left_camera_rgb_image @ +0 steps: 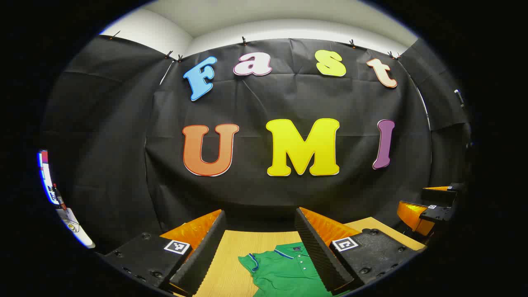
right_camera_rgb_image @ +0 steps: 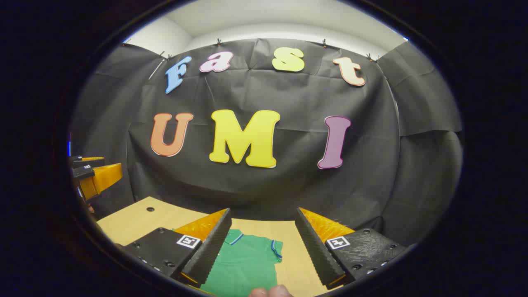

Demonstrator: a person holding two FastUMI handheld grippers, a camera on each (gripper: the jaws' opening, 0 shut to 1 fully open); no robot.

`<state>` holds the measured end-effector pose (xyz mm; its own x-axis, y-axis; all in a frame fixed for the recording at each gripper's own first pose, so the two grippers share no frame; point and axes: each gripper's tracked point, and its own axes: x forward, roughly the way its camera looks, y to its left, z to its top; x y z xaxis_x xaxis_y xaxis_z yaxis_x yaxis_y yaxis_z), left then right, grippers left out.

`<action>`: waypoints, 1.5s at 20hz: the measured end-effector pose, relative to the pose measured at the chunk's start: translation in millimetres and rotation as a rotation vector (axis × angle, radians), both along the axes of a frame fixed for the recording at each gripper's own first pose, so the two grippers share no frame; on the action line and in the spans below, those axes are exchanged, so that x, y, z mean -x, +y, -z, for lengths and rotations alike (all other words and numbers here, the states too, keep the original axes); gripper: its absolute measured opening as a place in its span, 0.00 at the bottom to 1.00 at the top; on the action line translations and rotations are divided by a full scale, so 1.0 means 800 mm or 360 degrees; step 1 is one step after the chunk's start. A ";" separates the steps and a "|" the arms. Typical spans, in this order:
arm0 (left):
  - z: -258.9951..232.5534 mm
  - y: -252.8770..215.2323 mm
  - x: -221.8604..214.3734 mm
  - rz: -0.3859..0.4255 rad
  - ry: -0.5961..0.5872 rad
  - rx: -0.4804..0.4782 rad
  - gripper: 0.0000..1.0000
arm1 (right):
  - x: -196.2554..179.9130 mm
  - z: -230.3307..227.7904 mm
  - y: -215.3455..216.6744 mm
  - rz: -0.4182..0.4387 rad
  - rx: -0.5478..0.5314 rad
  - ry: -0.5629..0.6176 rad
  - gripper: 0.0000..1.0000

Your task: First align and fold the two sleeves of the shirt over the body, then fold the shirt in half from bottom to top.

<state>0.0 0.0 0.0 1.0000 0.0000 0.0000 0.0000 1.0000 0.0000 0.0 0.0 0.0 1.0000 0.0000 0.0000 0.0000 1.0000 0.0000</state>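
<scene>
Both tools hovering wide over the shirt

The left tool (left_camera_rgb_image: 260, 243) is hanging wide open above the tabletop (left_camera_rgb_image: 225, 264), gripping nothing; the right tool (right_camera_rgb_image: 262, 243) is gaping just as wide; the green shirt (left_camera_rgb_image: 284, 270) is lying flat on the tabletop, collar pointing toward its far edge, sleeves spreading out

Light wooden table (left_camera_rgb_image: 231, 264); green polo shirt (left_camera_rgb_image: 284, 274) lying flat on it.
</scene>
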 end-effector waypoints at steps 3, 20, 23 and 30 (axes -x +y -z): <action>0.000 0.000 0.000 -0.0005 0.0001 0.0002 1.00 | -0.001 0.002 -0.001 0.0004 -0.0006 0.0005 0.95; -0.001 -0.006 0.001 -0.0002 -0.0003 0.0005 1.00 | -0.008 0.030 -0.018 0.0005 0.0014 0.0100 0.95; 0.000 -0.007 -0.002 0.0000 0.0007 -0.0008 1.00 | -0.021 0.058 -0.032 0.0022 0.0021 0.0185 0.94; 0.000 -0.013 -0.009 -0.0013 0.0032 -0.0003 1.00 | -0.081 0.144 -0.050 -0.0044 0.0084 0.0420 0.97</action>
